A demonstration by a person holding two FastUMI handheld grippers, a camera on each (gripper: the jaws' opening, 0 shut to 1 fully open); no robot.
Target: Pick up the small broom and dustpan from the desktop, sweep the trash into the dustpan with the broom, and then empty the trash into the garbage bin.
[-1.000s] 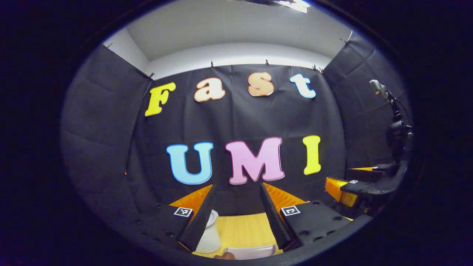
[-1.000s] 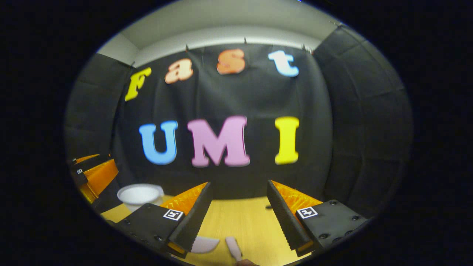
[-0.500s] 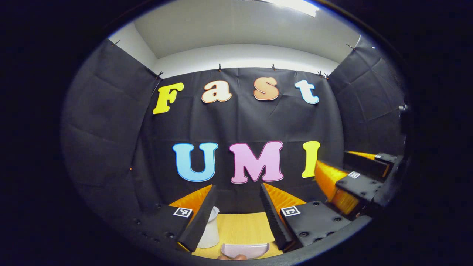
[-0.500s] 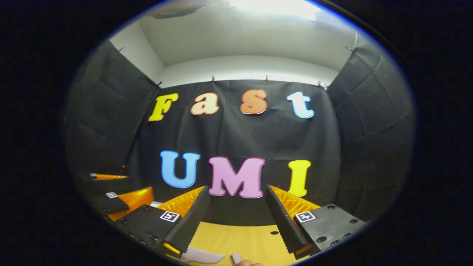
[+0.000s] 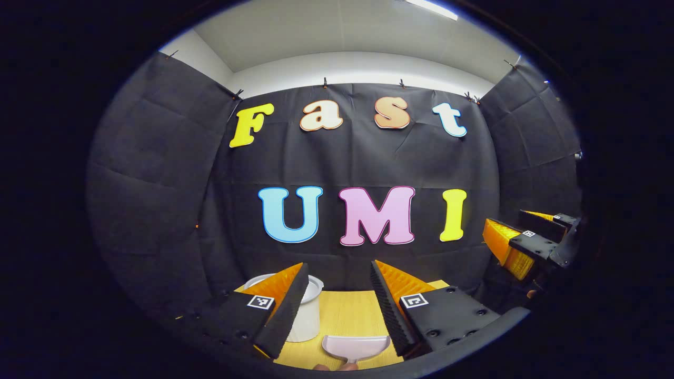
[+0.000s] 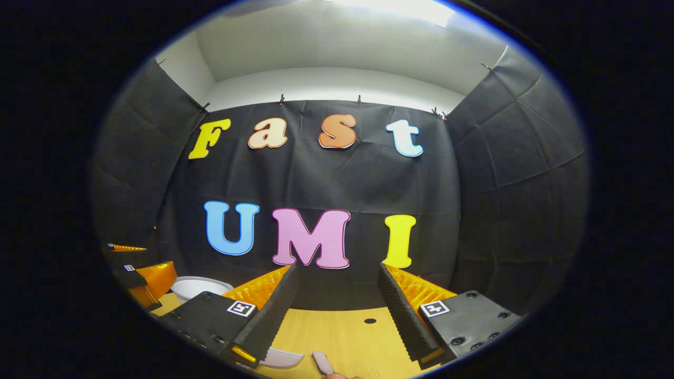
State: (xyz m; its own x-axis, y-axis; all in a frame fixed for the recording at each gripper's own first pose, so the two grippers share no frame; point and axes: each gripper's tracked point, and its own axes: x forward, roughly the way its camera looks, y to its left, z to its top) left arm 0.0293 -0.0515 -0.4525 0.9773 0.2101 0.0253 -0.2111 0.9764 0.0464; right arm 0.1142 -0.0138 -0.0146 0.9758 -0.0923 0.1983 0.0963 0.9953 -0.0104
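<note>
Both grippers are held level above the desktop, the left gripper [image 5: 337,295] with its jaws spread wide and empty, the right gripper [image 6: 337,302] likewise agape, the two side by side.

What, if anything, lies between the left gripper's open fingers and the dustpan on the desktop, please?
Nothing visible does. The left gripper is open above the bare wooden desktop, with the dustpan straight ahead and below its fingers. The white garbage bin stands off to the side, partly behind one finger.
</note>
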